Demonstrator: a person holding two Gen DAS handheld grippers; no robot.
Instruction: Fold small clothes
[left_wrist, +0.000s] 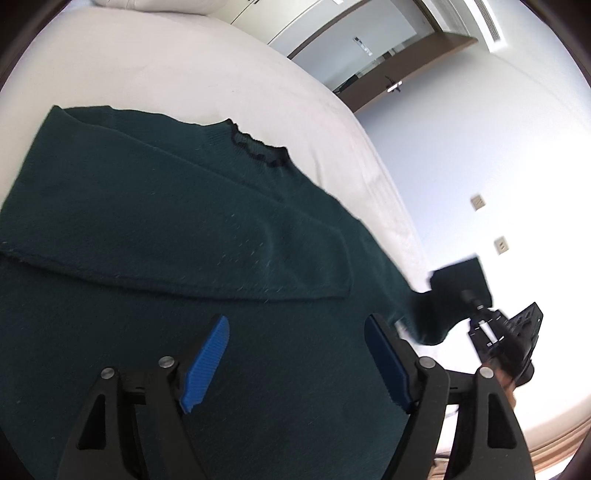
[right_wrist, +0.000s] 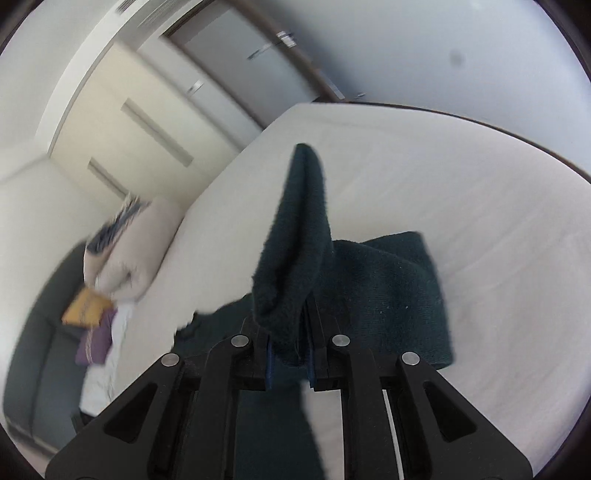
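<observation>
Left wrist view: a dark green sweater (left_wrist: 155, 236) lies spread on a white bed (left_wrist: 207, 70), its dark-trimmed collar (left_wrist: 258, 147) toward the far edge. One sleeve (left_wrist: 207, 258) is folded across the body. The left gripper (left_wrist: 295, 362) hovers over the lower part of the sweater with its jaws wide apart, holding nothing; both blue pads (left_wrist: 207, 362) are bare. At right, the other sleeve is lifted off the bed and runs to the right gripper (left_wrist: 480, 314), seen from outside.

Right wrist view: the right gripper (right_wrist: 290, 354) has its jaws together, clamped on the cuff (right_wrist: 295, 236) of that sleeve; the cuff stands up in a peak above the fingers, with more of the sweater bunched just behind it on the bed (right_wrist: 480, 206). Beyond the left edge of the bed are a pillow (right_wrist: 136, 251) and, lower, an orange item (right_wrist: 86, 306) and a purple item (right_wrist: 96, 341), all blurred. Cabinets (right_wrist: 122, 122) and a door (right_wrist: 236, 62) stand in the background.
</observation>
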